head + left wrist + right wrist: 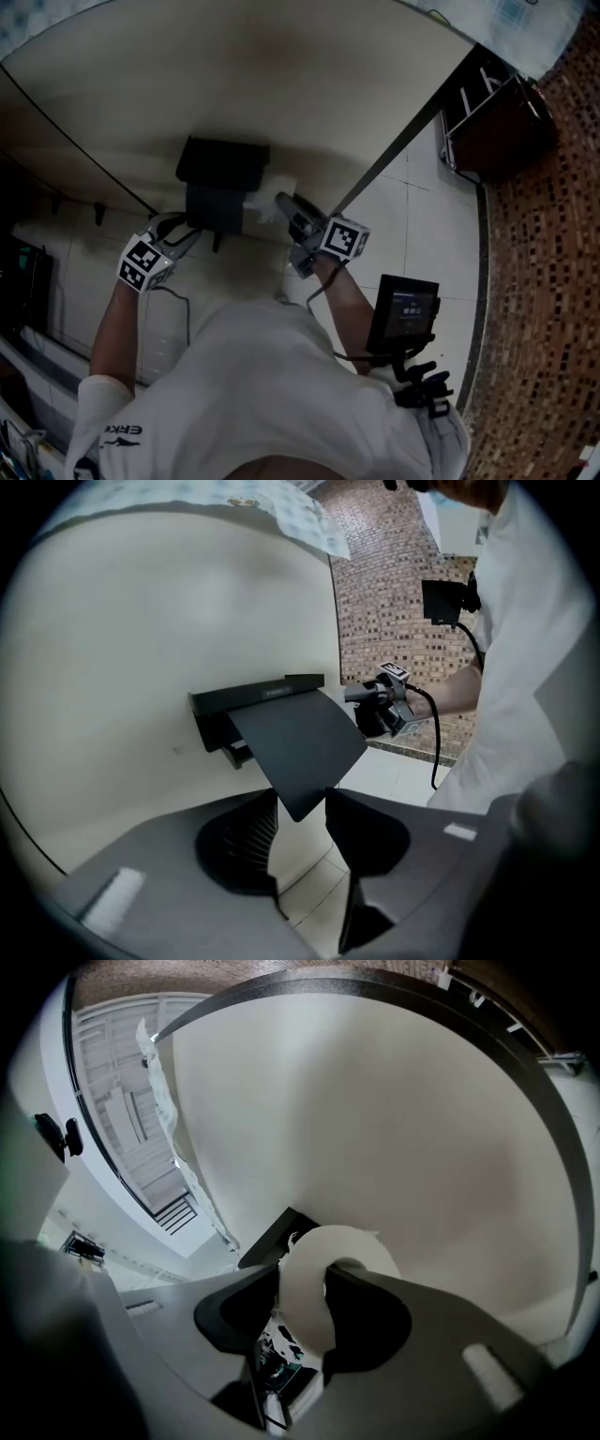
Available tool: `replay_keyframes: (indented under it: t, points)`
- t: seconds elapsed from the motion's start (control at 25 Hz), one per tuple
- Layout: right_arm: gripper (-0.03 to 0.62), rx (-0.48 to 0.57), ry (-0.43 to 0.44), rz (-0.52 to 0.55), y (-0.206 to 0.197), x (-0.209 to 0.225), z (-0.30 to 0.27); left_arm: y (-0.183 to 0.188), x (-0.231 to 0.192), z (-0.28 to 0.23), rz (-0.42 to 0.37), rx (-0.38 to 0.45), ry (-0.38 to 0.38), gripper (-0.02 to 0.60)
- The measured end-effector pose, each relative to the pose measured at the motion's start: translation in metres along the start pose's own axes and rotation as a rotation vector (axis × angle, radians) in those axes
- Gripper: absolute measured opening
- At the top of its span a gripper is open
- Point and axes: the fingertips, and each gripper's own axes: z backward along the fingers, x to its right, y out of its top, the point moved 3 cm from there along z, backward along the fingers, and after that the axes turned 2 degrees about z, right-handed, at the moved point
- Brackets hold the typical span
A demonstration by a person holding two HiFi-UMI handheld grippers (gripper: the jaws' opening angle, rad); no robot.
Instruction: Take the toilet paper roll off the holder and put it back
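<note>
A black toilet paper holder [220, 183] hangs on the cream wall, its flat lid [295, 747] tilted out and down. My left gripper [300, 827] stands open just below it; the lid's lower corner shows in the gap between the jaws, and neither pad presses on it. My right gripper [302, 1307] is shut on the white toilet paper roll [309, 1279], one jaw reaching into the core and the other outside, pinching the roll's wall. In the head view the roll [267, 202] sits at the holder's right side with the right gripper [286, 208] behind it.
A cream wall [234, 75] fills the upper part of the head view. White floor tiles [412, 216] meet a brown mosaic wall [544, 281] on the right. A dark rack [487, 112] stands at the upper right. A small screen [403, 314] hangs at the person's side.
</note>
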Motion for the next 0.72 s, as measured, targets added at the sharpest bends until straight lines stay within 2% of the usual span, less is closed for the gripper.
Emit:
replay_keyframes:
  t: [0.24, 0.72]
  points:
    - [0.175, -0.053, 0.008, 0.011, 0.003, 0.017, -0.03, 0.005, -0.018, -0.014, 0.022, -0.017, -0.002, 0.161]
    - [0.184, -0.143, 0.032, 0.065, -0.009, 0.012, -0.057, 0.0, -0.021, -0.011, 0.021, -0.032, 0.004, 0.161]
